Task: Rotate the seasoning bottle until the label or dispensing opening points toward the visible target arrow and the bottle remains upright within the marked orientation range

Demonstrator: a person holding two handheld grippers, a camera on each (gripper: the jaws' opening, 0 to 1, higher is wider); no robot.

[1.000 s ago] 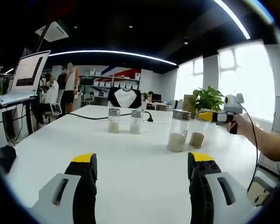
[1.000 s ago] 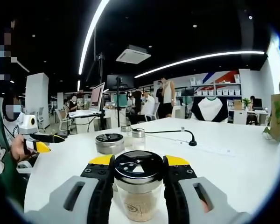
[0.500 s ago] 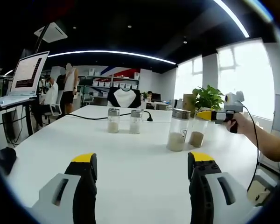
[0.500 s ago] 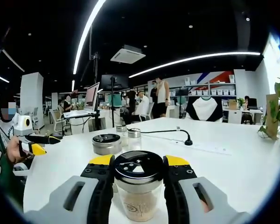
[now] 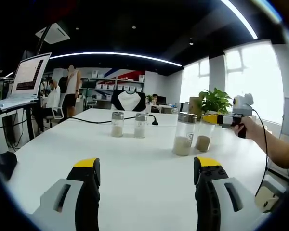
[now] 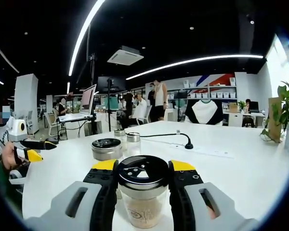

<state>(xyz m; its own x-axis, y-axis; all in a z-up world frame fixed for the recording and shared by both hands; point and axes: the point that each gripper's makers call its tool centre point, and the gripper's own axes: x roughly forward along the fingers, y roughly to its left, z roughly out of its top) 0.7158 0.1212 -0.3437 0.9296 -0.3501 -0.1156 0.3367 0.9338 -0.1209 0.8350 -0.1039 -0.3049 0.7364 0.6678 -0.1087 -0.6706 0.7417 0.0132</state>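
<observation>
Two grey, yellow-tipped fingers of the right gripper (image 6: 143, 169) are clamped on the clear glass seasoning bottle with black perforated lid (image 6: 143, 192), held upright betw. them on the white surface (image 6: 241, 168). Left gripper (image 5: 144, 168) is spread open, empty, well apart. No target arrow can be made out.

Open office, ceiling light strips (image 5: 115, 54), windows (image 5: 253, 77)

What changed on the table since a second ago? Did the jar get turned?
The right tool stays shut on the seasoning bottle and has swung slightly; the room behind drifts left in its view. I cannot tell whether the bottle turned. The left tool stays open and still. The other three bottles stand unmoved.
</observation>
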